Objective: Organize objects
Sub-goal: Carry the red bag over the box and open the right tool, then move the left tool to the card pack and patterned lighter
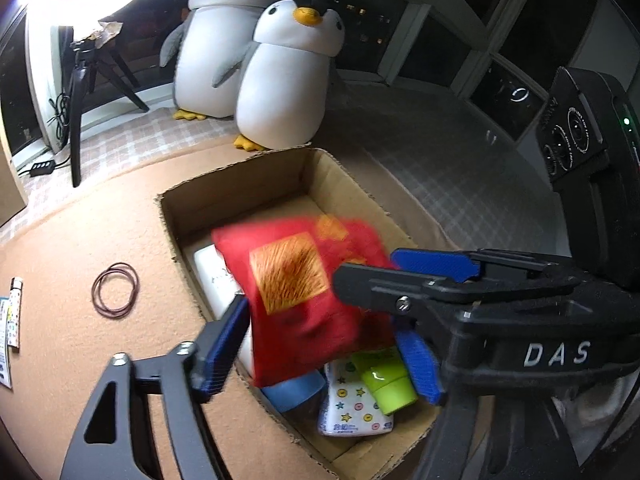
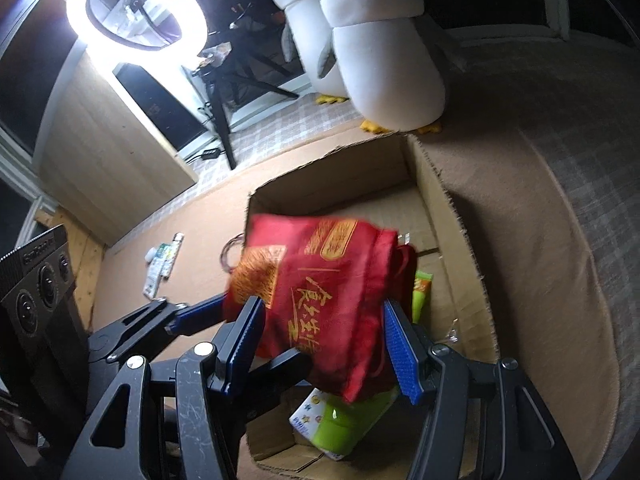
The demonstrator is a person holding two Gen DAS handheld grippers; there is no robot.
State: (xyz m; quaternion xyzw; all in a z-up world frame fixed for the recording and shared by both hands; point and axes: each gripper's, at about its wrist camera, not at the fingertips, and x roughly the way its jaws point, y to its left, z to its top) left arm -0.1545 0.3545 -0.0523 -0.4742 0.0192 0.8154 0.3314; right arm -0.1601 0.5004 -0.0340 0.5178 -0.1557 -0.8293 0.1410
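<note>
Red cloth bag hangs over the cardboard box, blurred. Both the left gripper and right gripper have jaws spread around it; whether either grips, I cannot tell. It could snag the near-right box wall.

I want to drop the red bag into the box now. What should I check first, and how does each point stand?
1. Bag above box: ok.
2. Free space in box: ok, the far half is bare.
3. Hold by left gripper and right gripper: cannot tell; the blurred bag lies between both pairs of fingers.
4. Nothing fragile underneath: cannot tell; bottle and tissue pack lie there.
5. Table finished: not ok; bands lie outside the box.
</note>
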